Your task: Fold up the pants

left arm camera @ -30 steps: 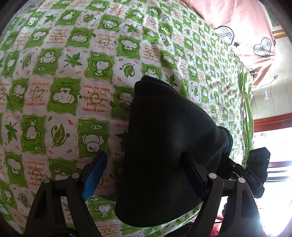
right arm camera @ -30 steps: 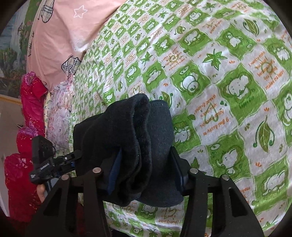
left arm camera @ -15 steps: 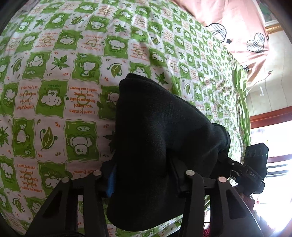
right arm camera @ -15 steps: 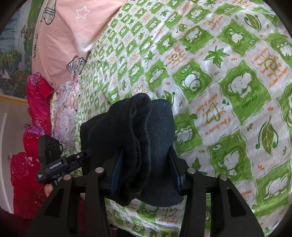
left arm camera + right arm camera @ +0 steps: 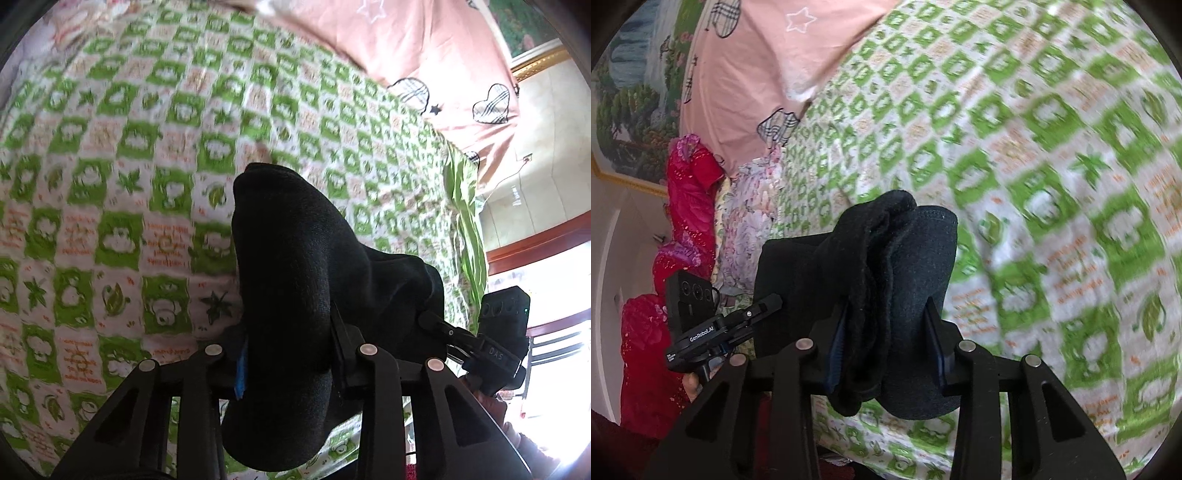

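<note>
Both jaws have just closed onto the pants [image 5: 295,280], bunched between them above the bed [image 5: 110,184]; flat fold not yet laid.

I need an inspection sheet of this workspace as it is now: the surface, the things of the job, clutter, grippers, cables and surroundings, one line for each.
Surface: bed sheet, green and white checks with cartoon prints, blurred in both views.
Job's things: black pants, bunched; both grippers hold them.
Clutter: pink quilt with heart prints at the far end; red fabric and flowered fabric beside the bed.
Grippers: left gripper and right gripper have just been closing, and their pads now press on the pants.
Cables: a thin wire hangs down the wall from an outlet.
Surroundings: landscape painting, bright window.
</note>
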A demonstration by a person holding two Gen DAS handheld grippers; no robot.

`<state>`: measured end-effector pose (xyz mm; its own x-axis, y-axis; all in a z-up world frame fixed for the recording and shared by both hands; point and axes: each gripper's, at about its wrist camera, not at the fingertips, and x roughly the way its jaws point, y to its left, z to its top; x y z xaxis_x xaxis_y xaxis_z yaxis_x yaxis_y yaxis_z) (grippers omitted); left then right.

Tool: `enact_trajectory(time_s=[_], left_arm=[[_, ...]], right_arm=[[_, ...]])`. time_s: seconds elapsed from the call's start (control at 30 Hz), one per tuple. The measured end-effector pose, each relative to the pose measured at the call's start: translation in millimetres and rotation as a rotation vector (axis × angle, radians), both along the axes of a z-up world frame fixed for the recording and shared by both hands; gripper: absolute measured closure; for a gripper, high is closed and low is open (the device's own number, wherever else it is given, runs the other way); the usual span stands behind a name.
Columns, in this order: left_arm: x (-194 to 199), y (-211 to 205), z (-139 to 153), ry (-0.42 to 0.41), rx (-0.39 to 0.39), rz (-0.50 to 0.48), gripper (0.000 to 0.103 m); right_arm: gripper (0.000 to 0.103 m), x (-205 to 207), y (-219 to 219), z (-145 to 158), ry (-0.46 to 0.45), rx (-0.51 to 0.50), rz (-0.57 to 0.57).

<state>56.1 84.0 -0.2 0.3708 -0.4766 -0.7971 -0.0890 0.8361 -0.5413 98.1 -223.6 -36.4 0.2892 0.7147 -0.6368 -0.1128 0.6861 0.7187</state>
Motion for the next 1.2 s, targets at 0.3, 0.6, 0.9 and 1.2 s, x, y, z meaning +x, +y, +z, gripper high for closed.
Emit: enact_trajectory(time_s=[0.3, 0.6, 0.9, 1.2], left_arm=[[25, 34, 26, -0.066, 0.054, 0.069, 0.069], [61, 82, 27, -0.089, 0.077, 0.16, 0.069], [74, 102, -1, -0.05, 0.085, 0.18, 0.069], [76, 103, -22, -0.012, 0.095, 0.167, 0.064]], right_arm=[[0.064, 56, 45, 27, -0.093, -0.036, 0.098], [0.064, 110, 98, 32, -0.144, -0.057, 0.198], [0.064, 131, 122, 9, -0.105, -0.086, 0.236], [0.063, 140, 114, -12, -0.062, -0.099, 0.226]])
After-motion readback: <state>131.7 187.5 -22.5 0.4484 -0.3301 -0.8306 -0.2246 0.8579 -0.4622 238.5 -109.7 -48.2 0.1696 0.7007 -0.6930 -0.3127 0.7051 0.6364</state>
